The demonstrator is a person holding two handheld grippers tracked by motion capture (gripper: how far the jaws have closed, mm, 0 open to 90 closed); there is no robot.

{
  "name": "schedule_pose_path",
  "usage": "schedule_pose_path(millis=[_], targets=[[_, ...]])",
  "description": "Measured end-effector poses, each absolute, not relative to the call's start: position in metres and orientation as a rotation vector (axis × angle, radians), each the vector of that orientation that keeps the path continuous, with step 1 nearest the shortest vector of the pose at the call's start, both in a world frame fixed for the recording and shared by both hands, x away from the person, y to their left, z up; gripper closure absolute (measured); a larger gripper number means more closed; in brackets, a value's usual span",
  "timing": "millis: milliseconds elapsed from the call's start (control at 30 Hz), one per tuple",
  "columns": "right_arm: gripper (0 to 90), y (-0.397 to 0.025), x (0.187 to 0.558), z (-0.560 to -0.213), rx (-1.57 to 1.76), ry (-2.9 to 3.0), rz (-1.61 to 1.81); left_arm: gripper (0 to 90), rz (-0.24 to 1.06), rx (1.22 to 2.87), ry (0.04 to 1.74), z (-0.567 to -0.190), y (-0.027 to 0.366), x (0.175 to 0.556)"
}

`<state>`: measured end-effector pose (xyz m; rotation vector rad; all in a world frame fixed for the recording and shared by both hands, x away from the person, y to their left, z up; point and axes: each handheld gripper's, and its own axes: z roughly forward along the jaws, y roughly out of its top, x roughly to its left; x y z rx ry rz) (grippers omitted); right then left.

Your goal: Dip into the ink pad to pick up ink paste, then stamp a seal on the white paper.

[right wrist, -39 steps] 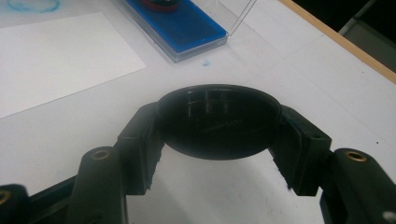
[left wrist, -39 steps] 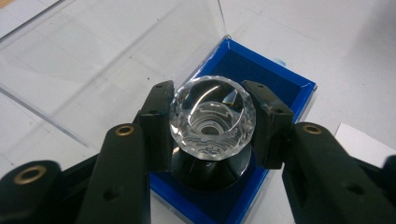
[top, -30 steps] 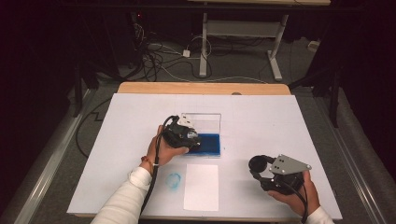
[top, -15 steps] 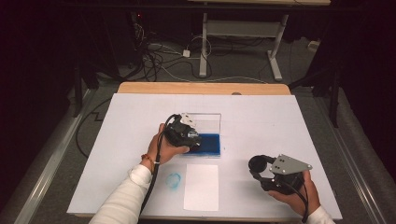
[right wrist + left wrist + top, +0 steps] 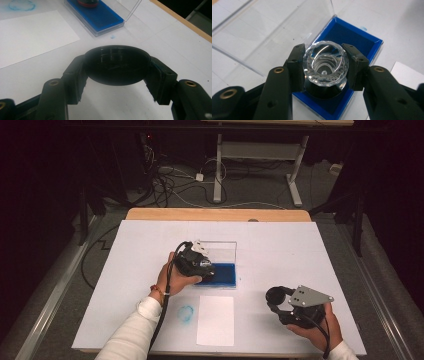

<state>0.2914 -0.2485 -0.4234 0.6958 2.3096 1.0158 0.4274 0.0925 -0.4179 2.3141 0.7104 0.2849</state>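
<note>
You are in the inking step, by the look of it: your left gripper (image 5: pixel 325 67) has its jaws closed on the faceted crystal knob of a stamp (image 5: pixel 325 63), and the stamp's dark base sits down on the blue ink pad (image 5: pixel 352 37) inside the open clear case (image 5: pixel 223 251). Your right gripper (image 5: pixel 117 66) rests well to the right of the ink pad, near the table's front edge, its jaws pinched on a round black cap (image 5: pixel 117 64), probably the stamp's cover. The next move, as I judge it, calls for lifting the stamp straight up off the ink pad and carrying it to the white sheet of paper (image 5: pixel 215 320) lying just in front of the pad, then pressing it flat without sliding. Keep the grip firm, since the smooth knob could slip. Count: one stamp, one ink pad in its case, one cap, one sheet, and one blue ring mark (image 5: pixel 186 313) on the table (image 5: pixel 320 250) just left of the sheet.
</note>
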Motion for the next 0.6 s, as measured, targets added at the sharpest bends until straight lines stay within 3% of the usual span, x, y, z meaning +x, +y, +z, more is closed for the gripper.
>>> schedule_pose_path(millis=[600], targets=[[39.2, -0.252, 0.290, -0.422, 0.724, 2.297, 1.011, 55.0, 0.363, 2.120, 0.640, -0.376, 0.133, 0.392]])
